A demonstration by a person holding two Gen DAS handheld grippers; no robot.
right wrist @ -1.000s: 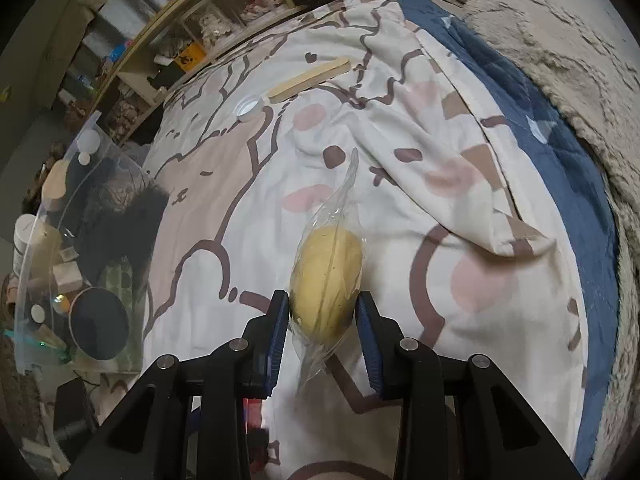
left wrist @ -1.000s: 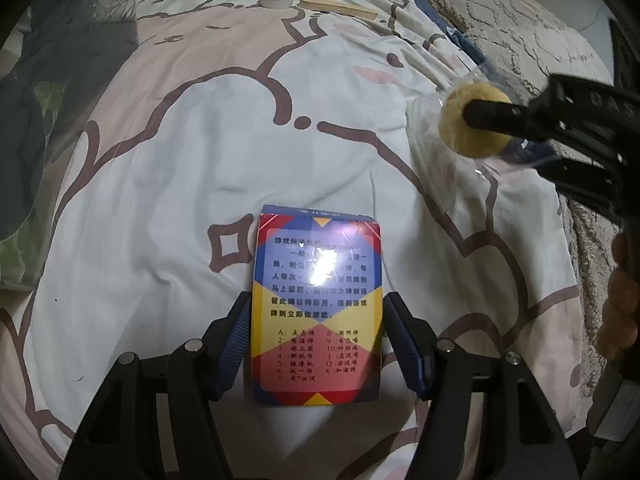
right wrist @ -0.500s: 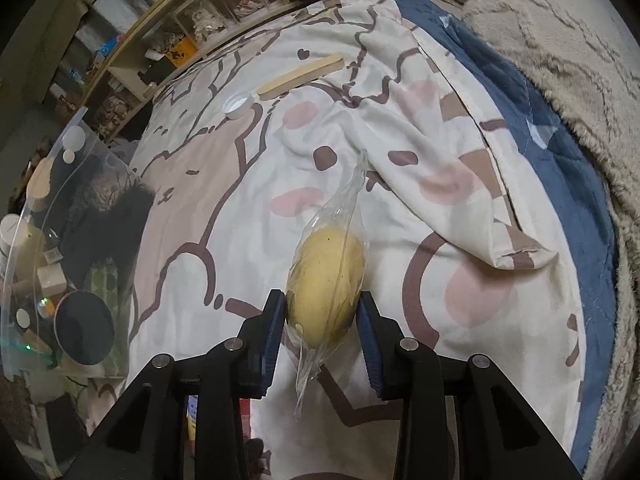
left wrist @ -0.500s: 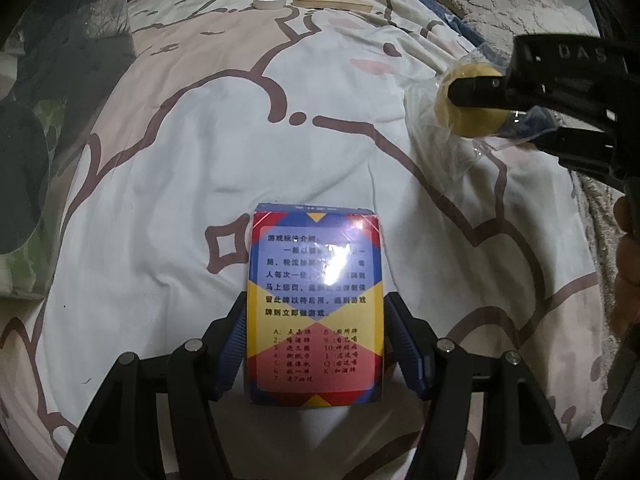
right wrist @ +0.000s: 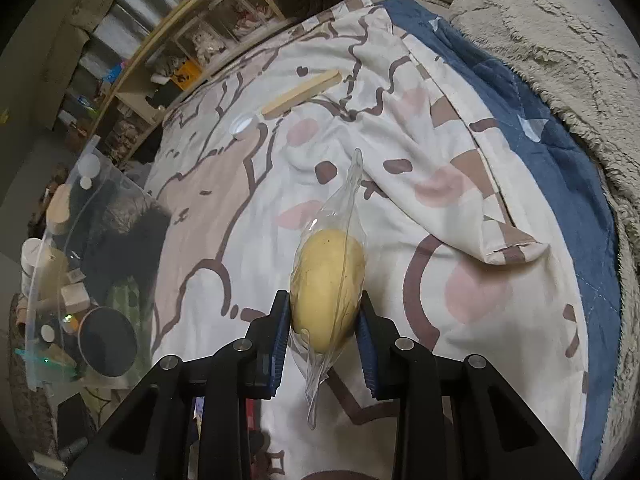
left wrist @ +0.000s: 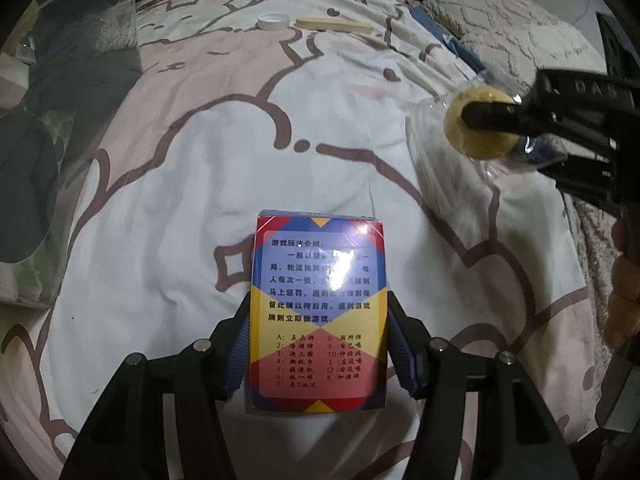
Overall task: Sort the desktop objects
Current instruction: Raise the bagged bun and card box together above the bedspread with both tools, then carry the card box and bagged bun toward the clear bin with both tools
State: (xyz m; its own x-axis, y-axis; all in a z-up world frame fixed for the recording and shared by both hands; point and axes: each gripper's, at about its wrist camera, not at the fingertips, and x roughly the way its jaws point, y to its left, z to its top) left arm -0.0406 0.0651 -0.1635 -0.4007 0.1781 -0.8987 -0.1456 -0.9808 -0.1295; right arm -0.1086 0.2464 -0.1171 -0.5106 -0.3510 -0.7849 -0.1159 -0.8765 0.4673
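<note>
Card box (left wrist: 319, 312) between closing gripper (left wrist: 320, 344) jaws

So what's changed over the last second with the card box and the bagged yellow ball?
Both grips tightened. The left hand-held gripper is closing, its pads now against the card box, where small gaps showed before. The right hand-held gripper is closing too, squeezing the bagged yellow ball tighter. The white cap and wooden stick lie where they were on the bedsheet.
</note>
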